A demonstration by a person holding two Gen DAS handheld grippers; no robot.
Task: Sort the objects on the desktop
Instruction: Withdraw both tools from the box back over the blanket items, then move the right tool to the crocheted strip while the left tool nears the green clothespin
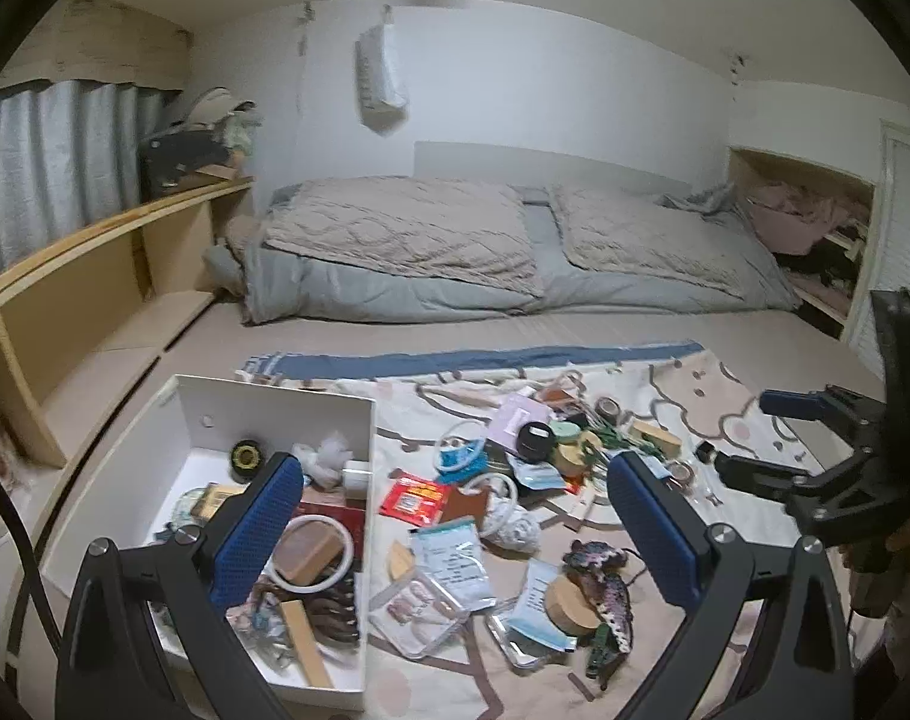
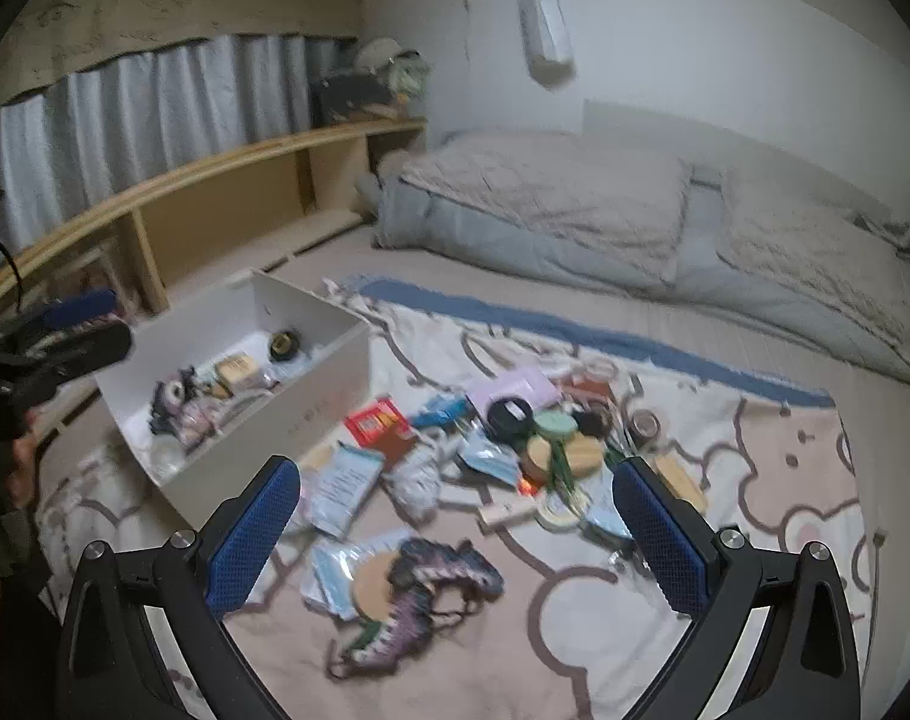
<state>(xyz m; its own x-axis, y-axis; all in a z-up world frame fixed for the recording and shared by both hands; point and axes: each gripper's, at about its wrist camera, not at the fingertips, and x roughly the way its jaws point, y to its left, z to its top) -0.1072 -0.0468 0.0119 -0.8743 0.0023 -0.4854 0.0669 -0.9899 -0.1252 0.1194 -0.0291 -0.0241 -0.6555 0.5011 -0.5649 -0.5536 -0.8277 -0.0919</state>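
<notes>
Both tongs stand wide and empty: my left tongs (image 1: 455, 516) hover over the near edge of the white box (image 1: 275, 402), my right tongs (image 2: 455, 531) above the clutter on the patterned blanket (image 2: 785, 480). Nearest the right tongs lies the purple beaded hair clip (image 2: 437, 576), partly over a round cork lid (image 2: 374, 591) and a packaged mask (image 2: 329, 576). I judge the clip light, stiff and knobbly, best pinched across its narrow body; the lid rigid, gripped at its rim; the mask packet slick and limp, taken by an edge.
</notes>
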